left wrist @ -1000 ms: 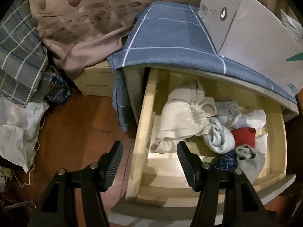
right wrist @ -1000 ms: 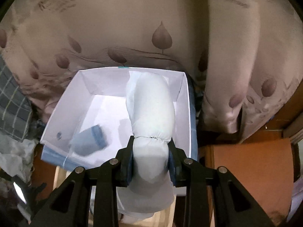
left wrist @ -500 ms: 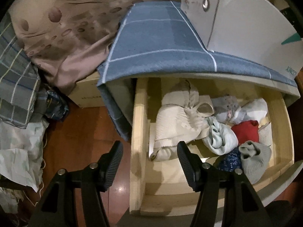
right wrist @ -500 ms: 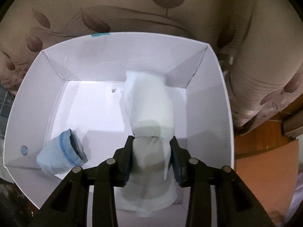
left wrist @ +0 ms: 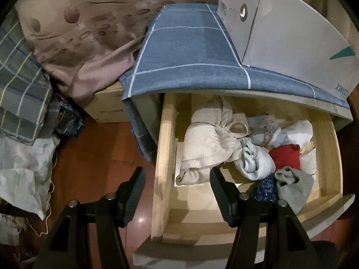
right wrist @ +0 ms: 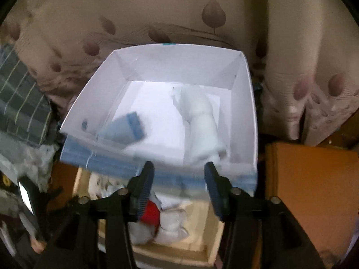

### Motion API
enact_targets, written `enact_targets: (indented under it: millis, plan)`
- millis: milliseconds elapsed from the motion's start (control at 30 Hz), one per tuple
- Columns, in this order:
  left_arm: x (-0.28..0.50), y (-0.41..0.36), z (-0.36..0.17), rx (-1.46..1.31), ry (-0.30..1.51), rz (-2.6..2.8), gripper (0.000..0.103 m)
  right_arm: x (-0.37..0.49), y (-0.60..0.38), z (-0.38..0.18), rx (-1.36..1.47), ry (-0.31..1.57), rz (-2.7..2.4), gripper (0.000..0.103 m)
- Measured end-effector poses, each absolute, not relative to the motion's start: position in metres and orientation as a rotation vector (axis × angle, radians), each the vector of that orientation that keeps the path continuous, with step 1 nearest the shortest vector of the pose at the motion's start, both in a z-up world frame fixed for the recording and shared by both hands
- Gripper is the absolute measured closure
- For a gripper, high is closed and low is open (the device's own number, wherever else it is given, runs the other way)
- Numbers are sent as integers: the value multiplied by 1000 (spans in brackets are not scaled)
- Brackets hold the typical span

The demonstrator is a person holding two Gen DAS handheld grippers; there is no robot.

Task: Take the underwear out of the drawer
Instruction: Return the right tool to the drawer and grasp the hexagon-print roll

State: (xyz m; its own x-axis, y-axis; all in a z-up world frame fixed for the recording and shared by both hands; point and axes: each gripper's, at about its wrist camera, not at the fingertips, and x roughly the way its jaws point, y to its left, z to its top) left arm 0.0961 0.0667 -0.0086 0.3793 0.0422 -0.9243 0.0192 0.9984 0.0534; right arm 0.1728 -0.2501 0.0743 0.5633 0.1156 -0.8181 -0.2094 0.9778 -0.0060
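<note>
The wooden drawer [left wrist: 165,148] stands pulled out, holding several rolled garments: a cream bundle [left wrist: 206,143], a pale blue roll [left wrist: 255,159], a red piece [left wrist: 286,158], a grey one [left wrist: 294,183] and a dark blue patterned one [left wrist: 265,190]. My left gripper [left wrist: 176,192] hangs open over the drawer's left wall, holding nothing. In the right wrist view a white rolled garment [right wrist: 203,123] lies loose in the white box [right wrist: 246,94] beside a blue roll [right wrist: 125,129]. My right gripper [right wrist: 179,179] is opening above the box's near edge, with nothing between its fingers.
The white box [left wrist: 291,33] sits on a blue checked cloth [left wrist: 190,51] covering the cabinet top. A brown patterned curtain [right wrist: 179,11] hangs behind. Plaid fabric [left wrist: 20,85] and crumpled cloth [left wrist: 22,170] lie at the left over a red-brown floor [left wrist: 96,152]. An orange-brown surface [right wrist: 309,190] lies at the right.
My right gripper has let go of the white rolled garment, which now lies in the box, and has drawn back toward the drawer. The left gripper stays open, its view barely shifted.
</note>
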Motion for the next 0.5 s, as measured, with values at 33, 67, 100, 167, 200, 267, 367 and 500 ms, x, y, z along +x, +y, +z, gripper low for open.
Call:
enact_targets:
  millis: [33,67,100,167,200,267,367,500]
  plan:
    - [94,67,-7,56,1184,14,42,163,-250,70,-113,964,193,53]
    - [93,67,-6,57,1184,17,42,153,-251,65,-117,962,185,53]
    - [91,67,-5,58,1183,21,42,140,-251,57,-131,969,189,53]
    - [89,68,-3,59,1183,23,42,132,-250,42,-140,1017,218,53]
    - [88,69,-2,60,1182,27,42,128,-250,30,-143,1041,214,53]
    - [87,70,-1,61,1182,24,42,127,-249,4,-158,1102,212,53]
    - [86,72,-1,73,1182,34,42,127,-247,-30,-138,1173,207,55]
    - [87,75,-6,75,1192,42,42,138,-241,-72,-143,1253,182,55]
